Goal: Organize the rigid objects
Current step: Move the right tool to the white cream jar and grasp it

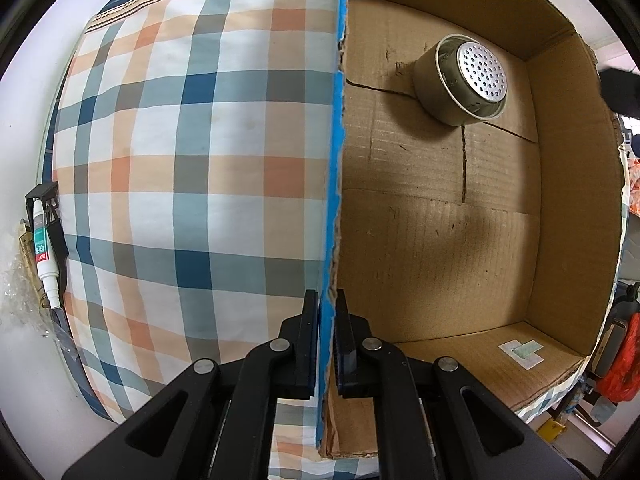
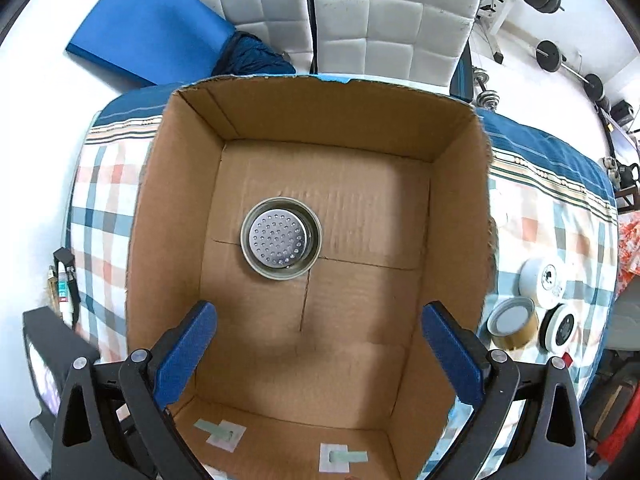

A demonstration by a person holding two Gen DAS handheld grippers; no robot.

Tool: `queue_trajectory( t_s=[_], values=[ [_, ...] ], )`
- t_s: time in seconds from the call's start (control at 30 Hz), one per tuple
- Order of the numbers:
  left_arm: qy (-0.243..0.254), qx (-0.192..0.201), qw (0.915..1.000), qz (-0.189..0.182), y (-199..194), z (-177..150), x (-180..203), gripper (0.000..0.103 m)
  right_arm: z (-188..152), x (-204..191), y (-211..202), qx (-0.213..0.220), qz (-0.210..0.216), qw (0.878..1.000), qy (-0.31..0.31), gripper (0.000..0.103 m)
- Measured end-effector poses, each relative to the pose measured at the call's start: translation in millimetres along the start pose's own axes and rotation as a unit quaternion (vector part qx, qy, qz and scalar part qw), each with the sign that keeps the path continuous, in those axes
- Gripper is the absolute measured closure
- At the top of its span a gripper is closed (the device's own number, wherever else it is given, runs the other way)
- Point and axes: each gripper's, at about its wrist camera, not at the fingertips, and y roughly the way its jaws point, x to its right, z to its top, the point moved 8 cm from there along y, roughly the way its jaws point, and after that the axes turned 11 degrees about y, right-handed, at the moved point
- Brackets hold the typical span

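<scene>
An open cardboard box (image 2: pixel 452 216) stands on a plaid-covered bed. A round metal tin with a perforated lid (image 2: pixel 281 238) lies on the box floor; it also shows in the left wrist view (image 1: pixel 464 80). My left gripper (image 1: pixel 328 304) is shut on the box's left wall (image 1: pixel 334 200), one finger on each side of its blue-taped edge. My right gripper (image 2: pixel 316 316) is open and empty, held above the near part of the box. Three round tins lie on the bed right of the box: a white one (image 2: pixel 544 280), a gold-sided one (image 2: pixel 512 322), a white-rimmed one (image 2: pixel 560 326).
A white tube (image 1: pixel 43 248) lies beside black items at the bed's left edge. The plaid cover (image 1: pixel 180 160) stretches left of the box. White padded chairs (image 2: pixel 360 16), a blue board (image 2: pixel 144 28) and weights (image 2: pixel 560 60) stand beyond the bed.
</scene>
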Motion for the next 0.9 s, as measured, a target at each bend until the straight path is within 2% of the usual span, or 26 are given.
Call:
queue_trajectory(
  t_s=[0.1, 0.37, 0.47, 0.6, 0.67, 0.77, 0.87, 0.9],
  values=[
    [0.000, 0.001, 1.0000, 0.001, -1, 0, 0, 0.099, -8, 4, -10, -0.005, 0.016, 1.000, 0.013, 0.000],
    [-0.002, 0.004, 1.0000, 0.000, -4, 1, -2, 0.099, -20, 31, -41, 0.023, 0.055, 0.997, 0.055, 0.000],
    [-0.002, 0.004, 1.0000, 0.000, -4, 1, -2, 0.099, -15, 60, -61, 0.061, 0.072, 0.991, 0.093, 0.000],
    [-0.004, 0.005, 1.0000, 0.000, -4, 0, -3, 0.099, 1, 125, -79, 0.125, 0.087, 0.977, 0.148, 0.000],
    [-0.005, 0.005, 1.0000, -0.001, -5, 0, -3, 0.099, 5, 163, -72, 0.122, 0.049, 0.976, 0.173, 0.000],
    [-0.005, 0.005, 1.0000, -0.001, -5, 0, -4, 0.099, 11, 229, -40, 0.074, -0.042, 0.974, 0.211, 0.000],
    [-0.006, 0.004, 1.0000, 0.001, -5, 1, -4, 0.099, 19, 275, -9, 0.058, -0.095, 0.970, 0.218, 0.000],
    [-0.006, 0.003, 1.0000, 0.002, -5, 1, -4, 0.099, 21, 285, -1, 0.056, -0.093, 0.968, 0.228, 0.000]
  ],
)
